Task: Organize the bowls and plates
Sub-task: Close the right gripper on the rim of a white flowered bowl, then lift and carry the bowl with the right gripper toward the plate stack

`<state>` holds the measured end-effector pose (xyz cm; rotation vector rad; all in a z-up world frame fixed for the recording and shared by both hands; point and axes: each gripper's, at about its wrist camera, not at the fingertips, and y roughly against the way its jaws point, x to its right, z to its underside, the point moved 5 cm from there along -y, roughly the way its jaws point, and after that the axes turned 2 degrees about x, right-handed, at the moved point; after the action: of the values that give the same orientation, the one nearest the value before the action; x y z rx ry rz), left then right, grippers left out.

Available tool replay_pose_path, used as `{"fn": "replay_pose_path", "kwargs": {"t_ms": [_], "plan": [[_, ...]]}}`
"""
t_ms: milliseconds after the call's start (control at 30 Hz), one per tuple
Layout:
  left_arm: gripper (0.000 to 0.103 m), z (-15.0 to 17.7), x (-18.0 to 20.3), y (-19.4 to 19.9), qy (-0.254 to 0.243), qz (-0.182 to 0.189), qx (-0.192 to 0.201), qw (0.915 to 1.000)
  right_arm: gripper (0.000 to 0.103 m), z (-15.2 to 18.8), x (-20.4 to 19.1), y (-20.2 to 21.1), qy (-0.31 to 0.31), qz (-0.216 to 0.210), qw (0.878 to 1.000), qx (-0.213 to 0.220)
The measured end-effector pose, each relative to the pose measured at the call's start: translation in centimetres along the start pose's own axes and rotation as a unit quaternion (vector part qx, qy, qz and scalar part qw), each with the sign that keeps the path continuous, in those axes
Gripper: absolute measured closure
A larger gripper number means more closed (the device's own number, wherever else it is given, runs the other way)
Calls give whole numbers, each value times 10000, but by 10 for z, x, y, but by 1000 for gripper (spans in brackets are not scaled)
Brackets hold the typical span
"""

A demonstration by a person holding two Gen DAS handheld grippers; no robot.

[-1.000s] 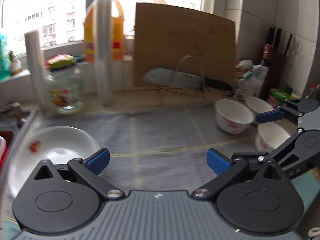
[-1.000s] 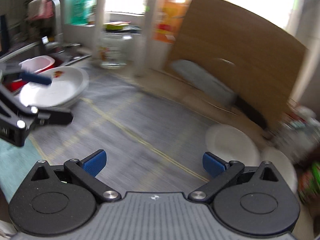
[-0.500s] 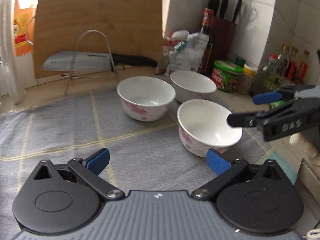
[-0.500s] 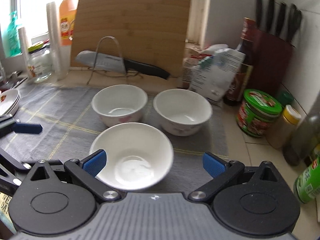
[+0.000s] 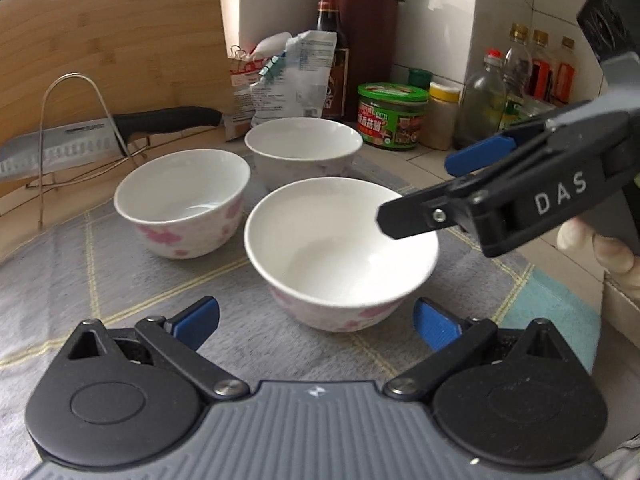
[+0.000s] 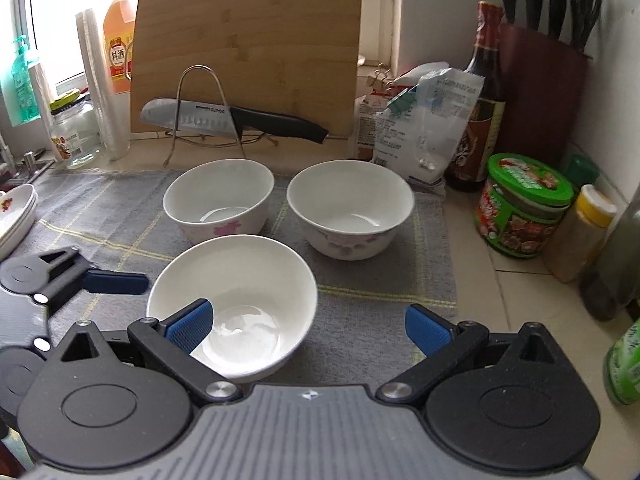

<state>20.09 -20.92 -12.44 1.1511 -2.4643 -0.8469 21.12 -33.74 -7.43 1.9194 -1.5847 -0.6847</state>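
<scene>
The left gripper (image 5: 316,322) stands wide and empty, its blue pads apart on either side of the near bowl (image 5: 340,252), which sits on the grey mat (image 5: 120,280) just ahead of the fingertips. The right gripper (image 6: 308,326) is also wide and holds nothing; in its own view its left pad (image 6: 188,326) hangs over the same bowl's (image 6: 236,304) rim, whether touching cannot be told, while the right pad is out beside the bowl over the mat (image 6: 360,320). From the left wrist view, the right gripper (image 5: 440,188) reaches in from the right, one black finger over the bowl's far-right rim.

Beyond the near bowl stand two more: a left bowl (image 6: 219,200) and a right bowl (image 6: 350,208), side by side and apart. Far left of the right gripper, at the mat's edge, lies a stack of plates (image 6: 16,216).

Behind the bowls a knife (image 6: 232,118) rests on a wire stand (image 6: 200,108) before a leaning cutting board (image 6: 248,40). To the right are a bag (image 6: 424,128), a dark bottle (image 6: 480,92), a green-lidded jar (image 6: 524,212) and a knife block (image 6: 540,88).
</scene>
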Motion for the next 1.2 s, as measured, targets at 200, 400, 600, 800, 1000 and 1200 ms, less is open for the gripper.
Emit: {"fn": "replay_pose_path", "kwargs": {"t_ms": [200, 400, 600, 800, 1000, 1200], "plan": [[1, -5, 6, -12, -59, -18, 45, 10000, 0, -4, 1, -17, -249, -480, 9984, -143], [1, -7, 10, -17, -110, 48, 77, 9999, 0, -9, -1, -28, -387, -869, 9952, -234], [1, -9, 11, -17, -101, 69, 137, 9998, 21, -12, -7, -34, -350, -1190, 9916, -370], [1, -12, 11, -12, -97, 131, 249, 9996, 21, -12, -8, -36, -346, -1246, 9907, -435], [1, -14, 12, -10, -101, 166, 316, 9993, 21, -13, -6, -36, -416, -1281, 9898, -466], [3, -13, 15, -11, -282, 37, 358, 9990, 21, -13, -6, -37, -416, -1249, 9901, -484]]}}
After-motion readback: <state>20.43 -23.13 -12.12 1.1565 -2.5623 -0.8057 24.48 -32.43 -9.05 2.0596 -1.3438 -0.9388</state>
